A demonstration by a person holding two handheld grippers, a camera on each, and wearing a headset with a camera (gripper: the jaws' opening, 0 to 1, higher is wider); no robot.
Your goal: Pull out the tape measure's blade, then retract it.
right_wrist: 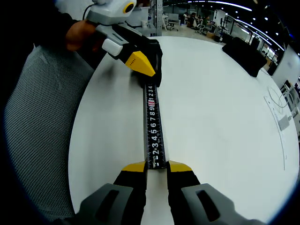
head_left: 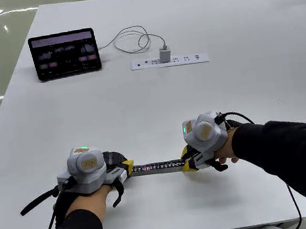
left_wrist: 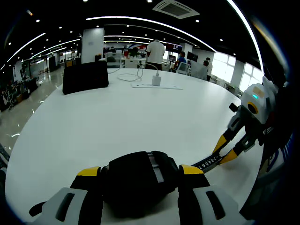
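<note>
Closest to me in the head view are two dark sleeves [head_left: 292, 153], each hand carrying a gripper, two grippers in all. One tape measure [left_wrist: 136, 187], black-cased, is clamped between the jaws of the left gripper [left_wrist: 140, 171] and rests on the white table [head_left: 222, 83] near its front edge. One blade [right_wrist: 153, 126] runs from the case flat along the tabletop to the right gripper [right_wrist: 157, 167], whose jaws are drawn in narrow and pinch the blade's free end. The grippers are apart, with the pulled-out stretch between them.

Farther back I count one tablet [head_left: 65, 53], one power strip [head_left: 170, 61], one charger [head_left: 164, 53] plugged into the strip, and one white cable [head_left: 132, 40] looping from the charger to the tablet.

From the head view I get the tablet's lit screen; the left gripper view renders it as a plain dark slab and adds one person [left_wrist: 154, 51] in a white top standing beyond the table's far edge. Through the right gripper view I can read the blade's printed numerals, with a red mark partway along; in the head view they blur together. That view also catches the left gripper's yellow tip against the case.
</note>
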